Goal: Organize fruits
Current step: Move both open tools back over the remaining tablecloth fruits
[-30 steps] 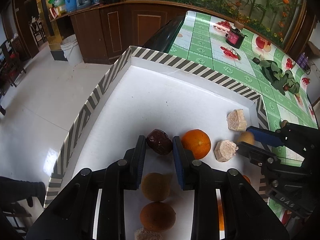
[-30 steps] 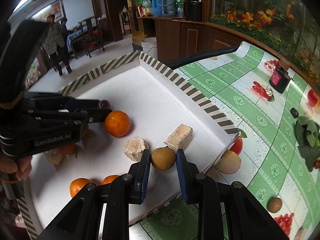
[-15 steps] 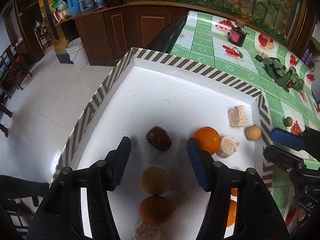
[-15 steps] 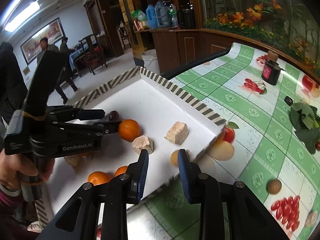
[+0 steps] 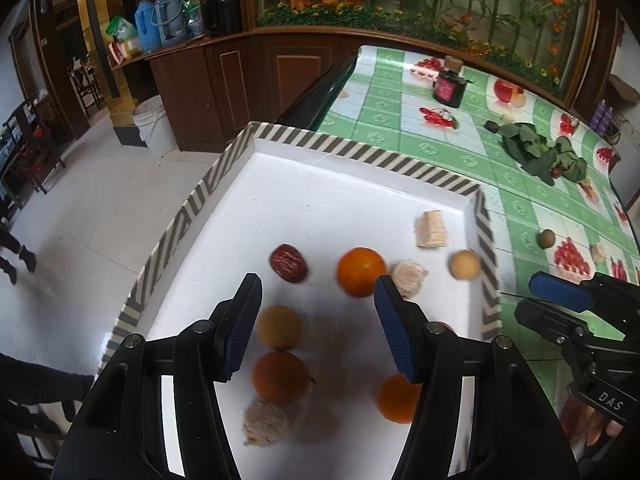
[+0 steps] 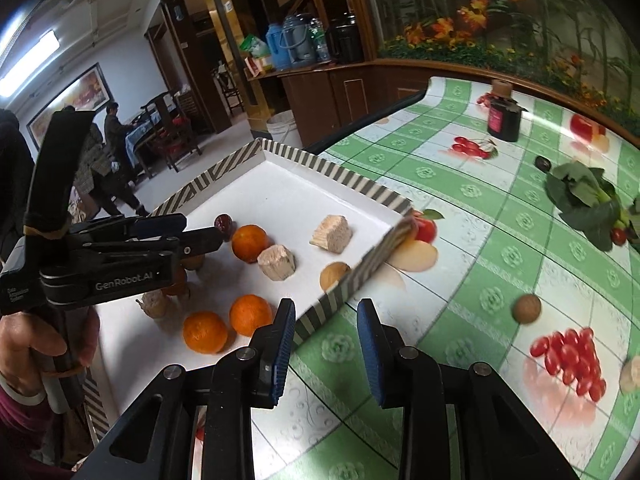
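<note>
Both tongs tilt downward – left tongs (image 5: 318, 326) over tray (image 5: 360, 152), jaws apart.

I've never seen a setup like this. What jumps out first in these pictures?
A white tray with a striped rim sits on a green checked tablecloth, dotted with bright oranges, a dark red date and pale crumbly chunks. Two black grippers with blue pads hang over it, the left gripper above the fruit, the right gripper at the tray's edge.

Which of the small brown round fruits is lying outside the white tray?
The brown fruit alone on the green tablecloth, right of the tray; the others lie inside.
</note>
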